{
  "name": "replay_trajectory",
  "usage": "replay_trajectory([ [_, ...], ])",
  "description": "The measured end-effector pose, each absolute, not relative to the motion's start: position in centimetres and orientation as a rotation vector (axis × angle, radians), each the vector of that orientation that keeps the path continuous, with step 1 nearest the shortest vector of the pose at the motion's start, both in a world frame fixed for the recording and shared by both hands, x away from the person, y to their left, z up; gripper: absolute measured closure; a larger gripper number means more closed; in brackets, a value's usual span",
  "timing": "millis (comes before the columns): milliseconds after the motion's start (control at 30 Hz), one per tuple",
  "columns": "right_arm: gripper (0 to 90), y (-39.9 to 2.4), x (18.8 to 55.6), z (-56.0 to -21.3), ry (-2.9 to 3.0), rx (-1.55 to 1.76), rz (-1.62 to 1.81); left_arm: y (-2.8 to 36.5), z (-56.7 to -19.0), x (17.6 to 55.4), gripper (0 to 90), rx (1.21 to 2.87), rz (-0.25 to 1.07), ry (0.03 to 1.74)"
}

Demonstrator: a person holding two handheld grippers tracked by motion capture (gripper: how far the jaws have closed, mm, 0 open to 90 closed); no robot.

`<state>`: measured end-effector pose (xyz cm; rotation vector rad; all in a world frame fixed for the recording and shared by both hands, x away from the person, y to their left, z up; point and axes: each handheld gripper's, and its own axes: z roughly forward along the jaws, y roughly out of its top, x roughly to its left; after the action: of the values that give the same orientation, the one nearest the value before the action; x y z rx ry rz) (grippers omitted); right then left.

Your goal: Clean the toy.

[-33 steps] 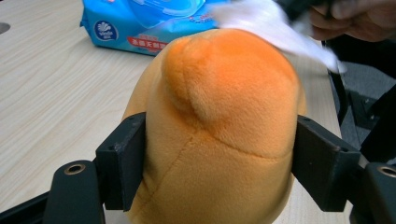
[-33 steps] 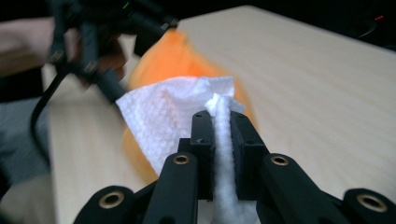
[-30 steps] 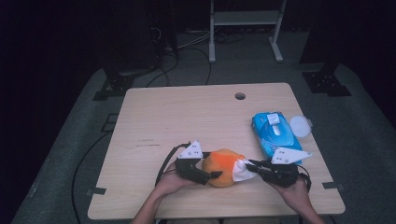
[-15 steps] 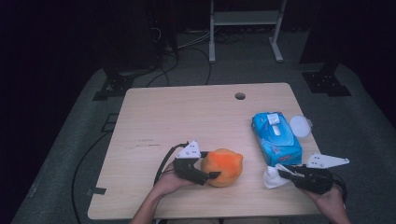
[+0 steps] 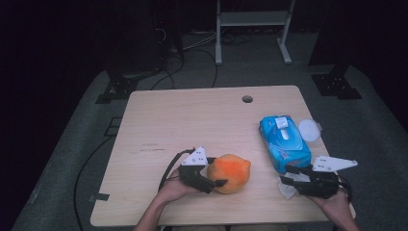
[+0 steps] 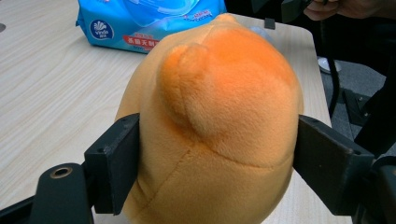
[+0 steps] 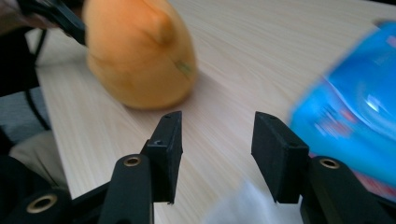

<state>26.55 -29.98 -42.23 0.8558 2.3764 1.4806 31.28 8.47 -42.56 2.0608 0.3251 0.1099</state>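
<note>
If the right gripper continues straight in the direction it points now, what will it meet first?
Probably the orange plush toy. The right gripper has open jaws with only bare table between them, and the toy lies ahead, slightly to the left in its view. Depth is unclear; it might pass beside the toy.

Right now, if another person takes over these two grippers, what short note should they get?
Left gripper: jaws on both sides of the orange plush toy, pads against it, just eased a little wider; the toy sits on the table.
Right gripper: jaws just opened, nothing between them; it has pulled away from the toy to the table's right edge.
White wipe: lying on the table under the right gripper, beside the blue wipes pack.
Done: wipe let go.
Left: probably release the toy; what follows is unclear.
</note>
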Motion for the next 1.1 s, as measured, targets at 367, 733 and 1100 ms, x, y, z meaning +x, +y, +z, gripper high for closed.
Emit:
replay_trajectory([
  [367, 54.5, -22.0, 30.0, -40.7, 2.457, 0.658, 1.666, 8.3, -42.3, 30.8, 17.9, 2.066, 0.082, 0.269],
  [733, 65.5, -21.7, 28.2, -41.4, 2.590, 0.489, 1.609, 9.6, -41.2, 31.2, 13.2, 1.988, -0.062, 0.262],
  [1100, 52.5, -24.1, 27.5, -42.1, 2.585, 0.544, 1.719, 8.4, -42.1, 29.6, 14.6, 2.096, -0.088, 0.163],
])
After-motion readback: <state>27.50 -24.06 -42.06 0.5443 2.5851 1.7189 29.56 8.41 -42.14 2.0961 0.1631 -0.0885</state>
